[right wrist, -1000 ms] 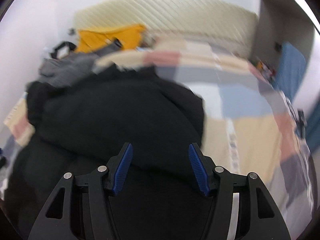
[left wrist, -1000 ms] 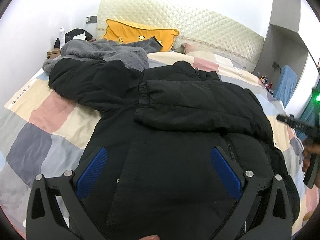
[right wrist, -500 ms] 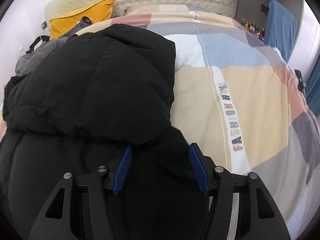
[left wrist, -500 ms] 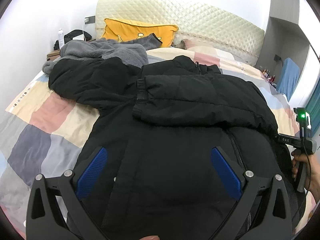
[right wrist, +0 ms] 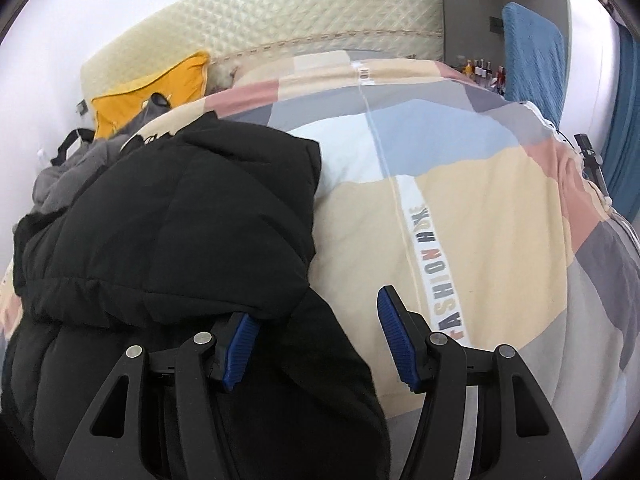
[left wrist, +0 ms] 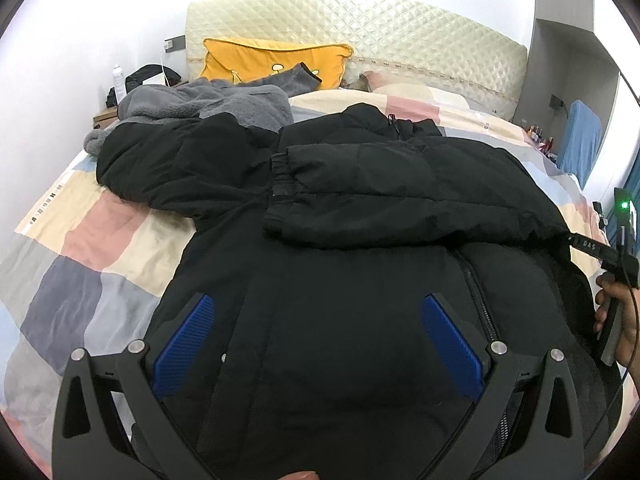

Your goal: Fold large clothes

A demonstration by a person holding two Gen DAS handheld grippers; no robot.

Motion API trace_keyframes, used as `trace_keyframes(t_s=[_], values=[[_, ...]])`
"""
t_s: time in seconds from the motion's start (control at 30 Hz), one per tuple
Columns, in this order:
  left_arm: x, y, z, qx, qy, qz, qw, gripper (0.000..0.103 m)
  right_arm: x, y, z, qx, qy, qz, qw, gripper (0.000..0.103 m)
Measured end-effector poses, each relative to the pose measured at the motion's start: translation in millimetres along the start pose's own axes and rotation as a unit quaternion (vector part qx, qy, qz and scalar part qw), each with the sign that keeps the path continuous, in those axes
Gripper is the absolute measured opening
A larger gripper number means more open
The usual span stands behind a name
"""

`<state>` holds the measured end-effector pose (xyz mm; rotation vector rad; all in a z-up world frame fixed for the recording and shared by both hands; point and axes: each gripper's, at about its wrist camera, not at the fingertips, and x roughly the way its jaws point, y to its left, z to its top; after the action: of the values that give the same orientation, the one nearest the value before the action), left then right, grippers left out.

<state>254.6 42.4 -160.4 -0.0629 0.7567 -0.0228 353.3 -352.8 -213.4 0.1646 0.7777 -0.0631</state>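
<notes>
With one sleeve (left wrist: 384, 196) folded across the jacket (left wrist: 340, 340) on the bed (right wrist: 480, 220), both your grippers, left (left wrist: 316, 344) and right (right wrist: 316, 340), hover with fingers released; next, grasp the other sleeve (left wrist: 176, 164).

White walls (left wrist: 80, 40) behind a cream quilted headboard (left wrist: 360, 32) (brightly lit).

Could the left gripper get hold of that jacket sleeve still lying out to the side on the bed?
Probably yes. The left gripper hangs open over the black jacket, and the unfolded sleeve lies on the quilt to its left with nothing on top; only the grey fleece sits behind it.
</notes>
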Motion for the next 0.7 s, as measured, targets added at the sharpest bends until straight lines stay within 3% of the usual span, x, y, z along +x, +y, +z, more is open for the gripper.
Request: trace_keyframes(t_s=[0.2,0.4,0.57,0.7], values=[[1.8,-1.9,-1.3,0.006,0.001,0.001,1.0,0.103,5.6,-17.7,-3.2,0.039,0.012,-0.002,0.999,0.057],[-4.1,-6.4,0.9,0.013,-0.007,-0.001,0.9999,0.103,-17.9,6.7,-6.4,-0.014,0.018,-0.022,1.0,0.057],[-19.1,-23.1,12.7,0.03,-0.034,-0.004,0.999,0.103,-62.1,25.2,-2.6,-0.016,-0.016,0.003,1.0,0.059],[-26.3,-41.8,45.9,0.036,-0.05,-0.017,0.998,0.103,-85.2,53.7,15.4,-0.042,-0.068,0.026,0.996,0.059]])
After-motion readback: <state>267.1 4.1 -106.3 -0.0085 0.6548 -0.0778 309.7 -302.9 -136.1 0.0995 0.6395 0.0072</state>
